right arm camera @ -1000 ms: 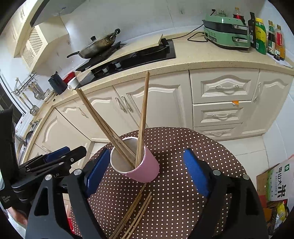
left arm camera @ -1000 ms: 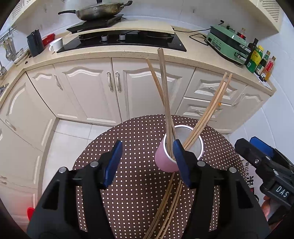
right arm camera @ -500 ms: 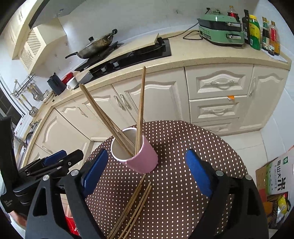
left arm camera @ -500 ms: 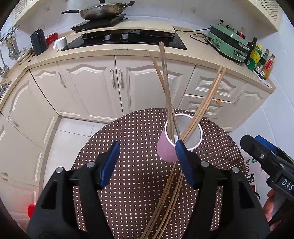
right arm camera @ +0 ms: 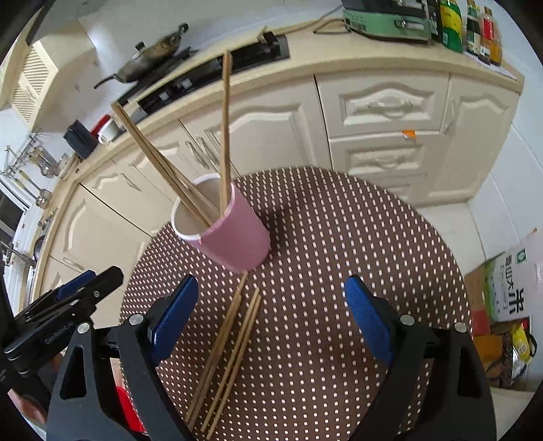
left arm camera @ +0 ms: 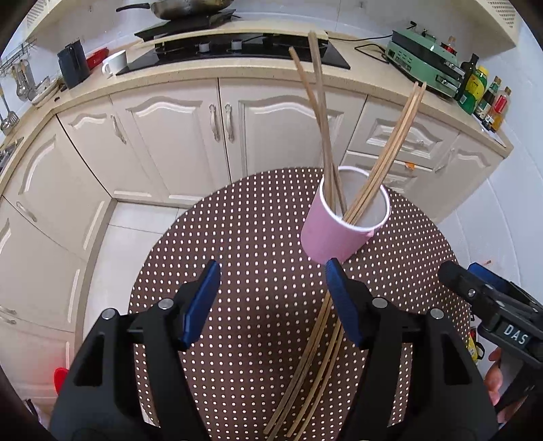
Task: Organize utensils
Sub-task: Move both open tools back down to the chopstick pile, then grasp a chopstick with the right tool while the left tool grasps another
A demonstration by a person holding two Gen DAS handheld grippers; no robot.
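A pink paper cup (left arm camera: 334, 234) (right arm camera: 237, 237) stands on the brown dotted round table (left arm camera: 237, 220) (right arm camera: 339, 237) and holds several long wooden chopsticks (left arm camera: 322, 118) (right arm camera: 224, 129) that lean apart. Several more loose chopsticks (left arm camera: 315, 356) (right arm camera: 230, 346) lie on the cloth in front of the cup. My left gripper (left arm camera: 273, 268) hovers just left of them, its jaws opening with nothing between them. Its right finger (left arm camera: 342, 305) is above the loose bundle. My right gripper (right arm camera: 271, 281) is open wide, above the loose chopsticks, which lie nearer its left pad.
Cream kitchen cabinets (left arm camera: 190, 135) curve behind the table, with a hob and wok (left arm camera: 190, 8) on the counter. A green appliance (left arm camera: 424, 64) and bottles (left arm camera: 475, 84) stand at the right. Cardboard boxes (right arm camera: 509, 281) sit on the floor right of the table.
Both grippers have sunk closer to the table and the loose chopsticks. The left jaws have widened a little. The cup and its chopsticks have not moved.
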